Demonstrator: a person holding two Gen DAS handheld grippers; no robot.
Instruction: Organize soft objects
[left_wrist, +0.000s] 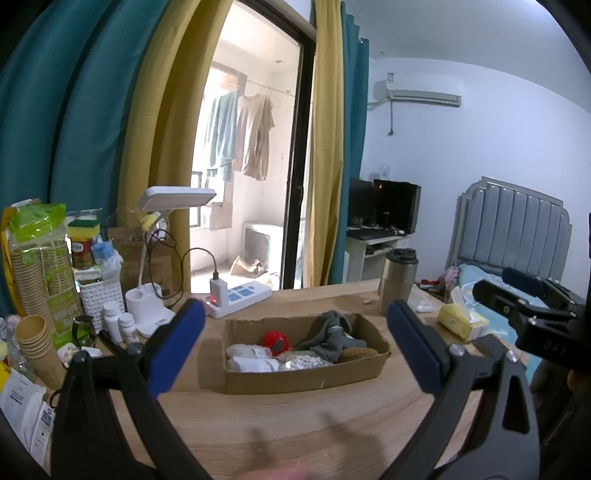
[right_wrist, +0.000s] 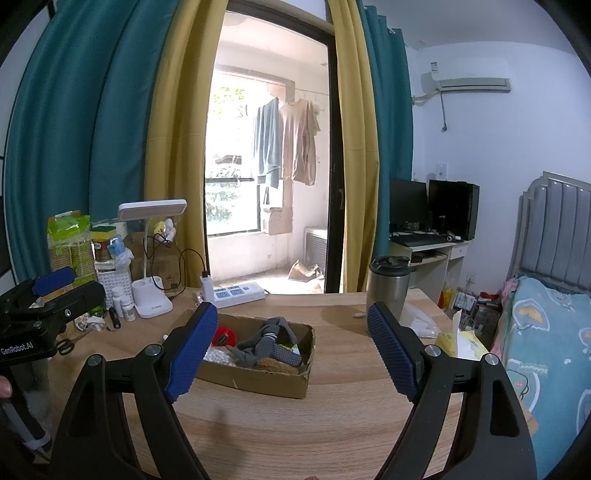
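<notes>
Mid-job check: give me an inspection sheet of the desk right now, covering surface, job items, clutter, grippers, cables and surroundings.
Surface: light wooden desk, bare in front.
Job's things: shallow brown cardboard box holds grey socks, red ball, white rolled cloths.
Clutter: paper cups, white pill bottles, steel travel mug, yellow tissue pack.
Grippers: left gripper open, empty; right gripper open, empty.
Cables: black cable to charger on white power strip.
Surroundings: curtains, balcony door, bed.

Black tools (left_wrist: 295, 339), blue ribbed pads (right_wrist: 192, 354), silver screws.
</notes>
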